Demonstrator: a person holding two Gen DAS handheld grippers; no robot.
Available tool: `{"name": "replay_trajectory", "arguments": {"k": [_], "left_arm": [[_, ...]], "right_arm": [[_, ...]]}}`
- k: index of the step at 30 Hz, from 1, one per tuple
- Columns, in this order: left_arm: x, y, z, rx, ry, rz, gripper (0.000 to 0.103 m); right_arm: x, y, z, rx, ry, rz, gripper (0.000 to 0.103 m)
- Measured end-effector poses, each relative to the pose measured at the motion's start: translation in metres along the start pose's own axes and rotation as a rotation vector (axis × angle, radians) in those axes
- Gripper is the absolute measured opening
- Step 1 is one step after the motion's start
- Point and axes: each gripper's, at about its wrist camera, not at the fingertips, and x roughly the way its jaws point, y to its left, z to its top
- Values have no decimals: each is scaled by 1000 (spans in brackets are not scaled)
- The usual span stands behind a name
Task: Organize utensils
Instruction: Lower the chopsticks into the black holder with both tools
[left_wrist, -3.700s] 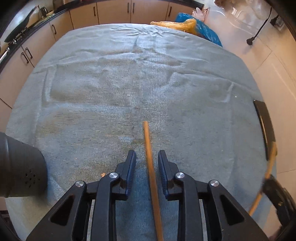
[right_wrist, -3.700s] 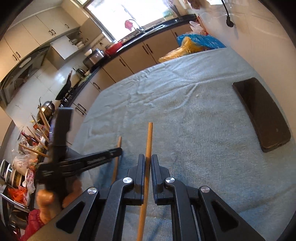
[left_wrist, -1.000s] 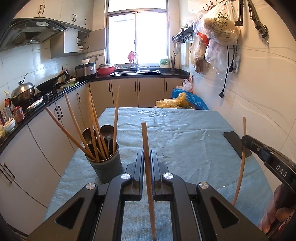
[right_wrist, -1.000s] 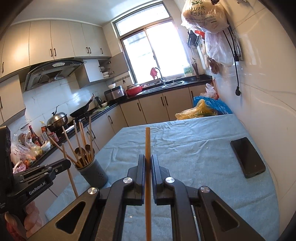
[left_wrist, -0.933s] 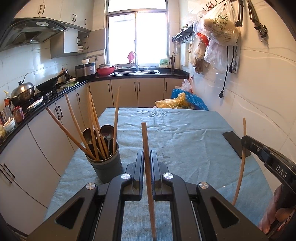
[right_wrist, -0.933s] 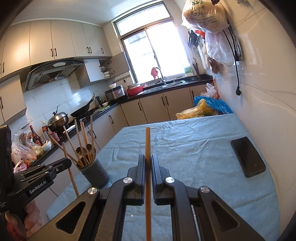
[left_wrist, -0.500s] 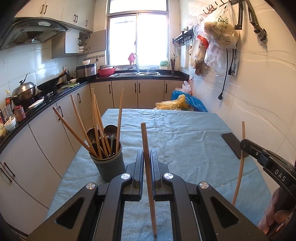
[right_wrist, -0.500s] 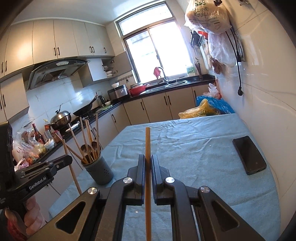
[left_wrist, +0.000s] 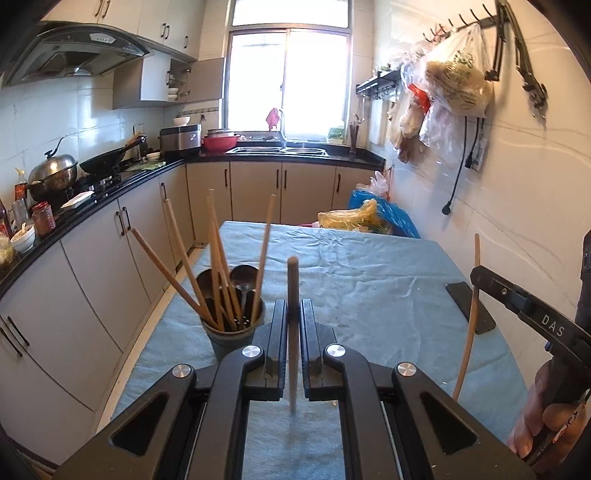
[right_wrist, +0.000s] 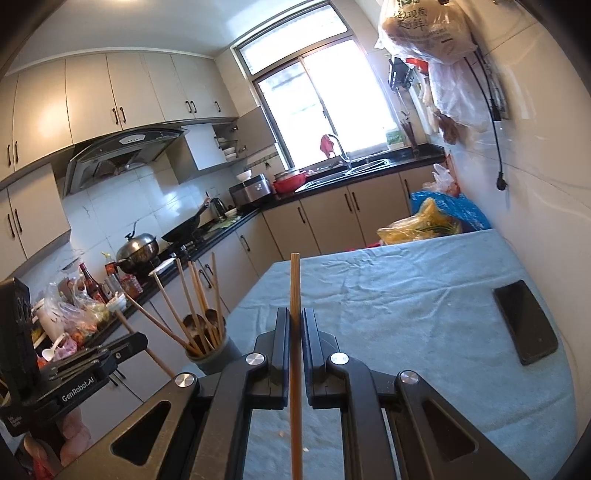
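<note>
My left gripper (left_wrist: 293, 306) is shut on a wooden chopstick (left_wrist: 293, 332), held upright above the table. A grey utensil holder (left_wrist: 232, 328) with several wooden chopsticks and dark ladles stands just left of it. My right gripper (right_wrist: 294, 314) is shut on another wooden chopstick (right_wrist: 295, 350), also upright. The holder also shows in the right wrist view (right_wrist: 210, 354), to the lower left. The right gripper and its chopstick (left_wrist: 469, 321) appear at the right edge of the left wrist view.
The table is covered with a blue-grey cloth (left_wrist: 369, 288). A black phone (right_wrist: 524, 321) lies near the right edge by the wall. Blue and yellow plastic bags (left_wrist: 369, 218) sit at the far end. Kitchen counters run along the left.
Both grippers picked chopsticks up from the cloth and raised them upright. Over the last second the holder has come closer to the left gripper, and its chopstick now stands more upright.
</note>
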Motion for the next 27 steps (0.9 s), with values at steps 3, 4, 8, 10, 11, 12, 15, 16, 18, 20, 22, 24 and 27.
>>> {"name": "replay_trajectory", "arguments": {"k": [3, 4, 8, 10, 11, 12, 15, 16, 18, 20, 22, 24, 27], "left_arm": [[0, 8, 5, -14, 0, 11, 6], [0, 10, 7, -17, -1, 14, 6], [-5, 17, 19, -29, -9, 12, 6], [-10, 21, 27, -30, -19, 9, 6], [-13, 23, 30, -29, -23, 7, 6], [-17, 25, 36, -28, -31, 5, 6], [-30, 30, 53, -20, -61, 2, 6], [-32, 30, 58, -18, -69, 6, 6], [-40, 32, 71, -11, -92, 11, 6], [-45, 35, 82, -10, -111, 21, 6], [-48, 39, 93, -9, -126, 19, 6], [-48, 41, 103, -5, -142, 25, 6], [-41, 48, 113, -13, -145, 30, 6]], "right_arm": [[11, 5, 8, 4, 5, 19, 7], [14, 7, 10, 5, 6, 26, 7], [26, 19, 21, -4, 3, 44, 7], [31, 24, 28, -5, 0, 55, 7], [34, 28, 32, -12, -5, 57, 7], [37, 31, 35, -15, -6, 63, 7], [46, 41, 47, -20, -17, 82, 7], [50, 44, 51, -25, -17, 87, 7], [58, 54, 59, -34, -29, 101, 7], [68, 63, 67, -41, -35, 112, 7], [78, 73, 75, -36, -44, 134, 7], [89, 84, 82, -39, -60, 152, 7], [107, 101, 90, -46, -80, 171, 6]]}}
